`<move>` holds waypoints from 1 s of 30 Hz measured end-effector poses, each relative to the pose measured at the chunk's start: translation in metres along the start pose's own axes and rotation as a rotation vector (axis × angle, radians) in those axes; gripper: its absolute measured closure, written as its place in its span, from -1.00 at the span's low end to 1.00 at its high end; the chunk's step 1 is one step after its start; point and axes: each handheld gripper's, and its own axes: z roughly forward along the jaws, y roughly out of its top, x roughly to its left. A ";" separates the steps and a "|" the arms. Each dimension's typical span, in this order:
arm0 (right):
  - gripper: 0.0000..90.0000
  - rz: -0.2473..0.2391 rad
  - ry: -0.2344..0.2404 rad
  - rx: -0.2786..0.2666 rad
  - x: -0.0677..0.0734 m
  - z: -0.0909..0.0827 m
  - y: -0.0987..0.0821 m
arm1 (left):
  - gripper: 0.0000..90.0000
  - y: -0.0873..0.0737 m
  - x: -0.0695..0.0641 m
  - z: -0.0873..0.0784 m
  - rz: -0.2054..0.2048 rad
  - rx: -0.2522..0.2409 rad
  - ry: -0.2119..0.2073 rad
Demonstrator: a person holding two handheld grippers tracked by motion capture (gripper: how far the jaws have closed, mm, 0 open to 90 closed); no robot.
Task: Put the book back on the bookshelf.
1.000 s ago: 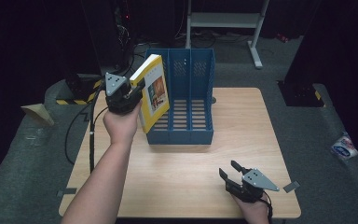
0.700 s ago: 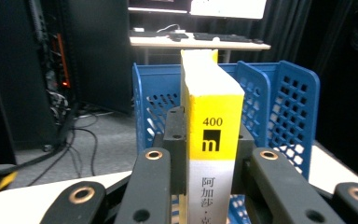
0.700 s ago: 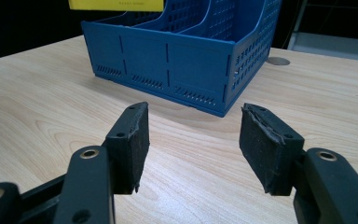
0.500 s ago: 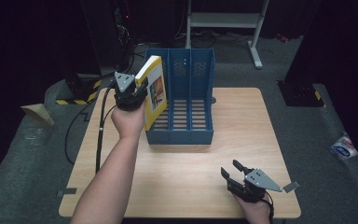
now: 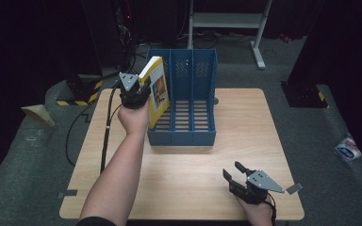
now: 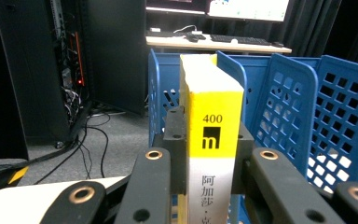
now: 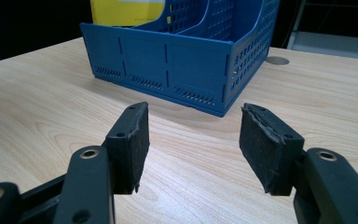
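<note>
A yellow and white book [image 5: 156, 91] stands upright over the left compartment of the blue slotted file rack [image 5: 188, 133], held by its spine. My left gripper [image 5: 136, 94] is shut on the book [image 6: 209, 140], whose spine reads "400"; the rack's dividers [image 6: 289, 112] rise just behind it. Near the table's front right edge my right gripper [image 5: 233, 172] rests open, nothing between its pads [image 7: 133, 144]. It faces the rack's front wall [image 7: 168, 70], with the book's yellow cover [image 7: 126, 11] above it.
The rack stands at the back middle of the wooden table [image 5: 264, 132]. A cable [image 5: 107, 132] trails from the left gripper over the table's left side. Dark equipment racks [image 6: 42, 70] and a desk with keyboards [image 6: 214, 39] lie beyond the table.
The left gripper has carried the book a little right and forward, bringing it over the rack's left compartment. The right gripper has stayed still and open.
</note>
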 end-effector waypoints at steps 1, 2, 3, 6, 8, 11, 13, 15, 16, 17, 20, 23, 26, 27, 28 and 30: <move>-0.06 -0.002 0.001 0.000 0.000 0.000 0.000 | 0.69 -0.001 0.000 0.002 0.000 0.000 0.003; -0.06 -0.001 0.002 0.002 0.000 0.000 0.000 | 0.69 -0.003 0.000 0.003 -0.002 -0.003 0.005; -0.06 -0.006 0.001 0.002 0.000 0.001 -0.001 | 0.69 -0.005 0.001 0.006 0.002 -0.007 0.006; -0.06 0.001 0.001 0.005 0.000 0.001 -0.001 | 0.69 -0.012 0.000 0.011 0.000 -0.002 0.007; -0.06 0.000 0.002 0.005 0.000 0.001 -0.001 | 0.69 -0.018 -0.002 0.015 0.003 -0.002 0.006; -0.06 0.001 0.004 0.005 0.001 0.002 -0.002 | 0.69 -0.027 -0.006 0.017 0.038 -0.010 0.011; -0.06 -0.004 0.006 0.011 0.001 0.003 -0.003 | 0.69 -0.032 -0.009 0.019 0.043 -0.013 0.015; -0.06 -0.004 0.006 0.015 0.002 0.004 -0.003 | 0.69 -0.037 -0.010 0.020 0.037 -0.008 0.017; -0.06 -0.006 0.007 0.016 0.002 0.004 -0.003 | 0.69 -0.040 -0.010 0.021 0.034 -0.004 0.016; -0.06 -0.005 0.008 0.018 0.002 0.004 -0.003 | 0.69 -0.042 -0.010 0.021 0.030 0.002 0.013; -0.06 -0.006 0.008 0.019 0.004 0.004 -0.004 | 0.69 -0.049 -0.010 0.022 0.033 0.015 0.015; -0.06 -0.014 0.011 0.023 0.004 0.005 -0.004 | 0.69 -0.054 -0.011 0.020 0.049 0.000 0.015; -0.06 -0.014 0.013 0.027 0.005 0.006 -0.004 | 0.69 -0.055 -0.010 0.017 0.052 -0.001 0.003; -0.06 -0.018 0.013 0.025 0.006 0.006 -0.005 | 0.68 -0.056 -0.010 0.016 0.055 0.002 -0.002; -0.06 -0.020 0.015 0.026 0.006 0.006 -0.005 | 0.68 -0.057 -0.010 0.015 0.061 0.005 -0.006; -0.06 -0.023 0.017 0.028 0.008 0.007 -0.005 | 0.68 -0.057 -0.011 0.012 0.079 0.023 -0.007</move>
